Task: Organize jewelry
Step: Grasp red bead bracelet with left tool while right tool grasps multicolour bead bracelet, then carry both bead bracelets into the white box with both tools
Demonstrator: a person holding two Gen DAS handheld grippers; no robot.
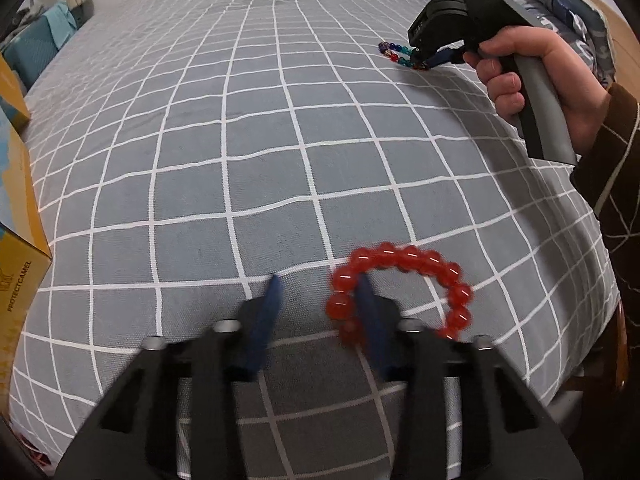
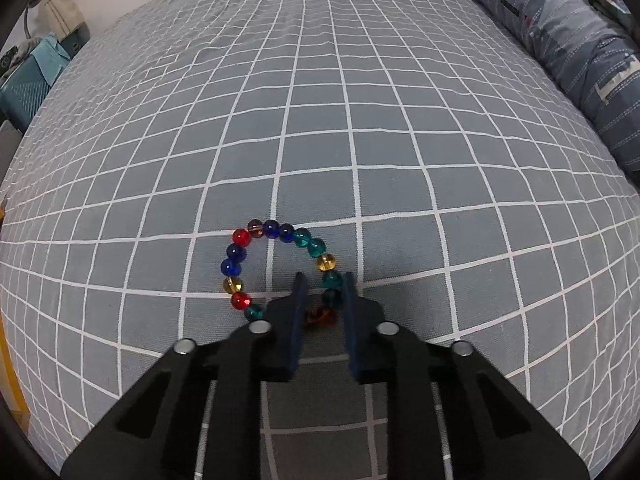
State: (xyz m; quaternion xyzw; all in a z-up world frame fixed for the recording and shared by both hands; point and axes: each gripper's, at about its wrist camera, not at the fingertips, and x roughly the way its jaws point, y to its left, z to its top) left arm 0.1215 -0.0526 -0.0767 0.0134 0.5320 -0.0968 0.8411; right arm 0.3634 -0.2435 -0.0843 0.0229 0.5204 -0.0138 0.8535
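A red bead bracelet lies on the grey checked bedspread, blurred by motion. My left gripper is open; its right finger sits inside the red ring, its left finger outside. A multicoloured bead bracelet lies on the same bedspread. My right gripper is narrowly open with the jaws on either side of the bracelet's right strand of teal beads, not closed on it. The right gripper and the multicoloured bracelet also show in the left wrist view, far right.
A yellow cardboard box stands at the left edge of the bed. A blue patterned quilt roll lies along the right side. A teal bag sits beyond the far left corner.
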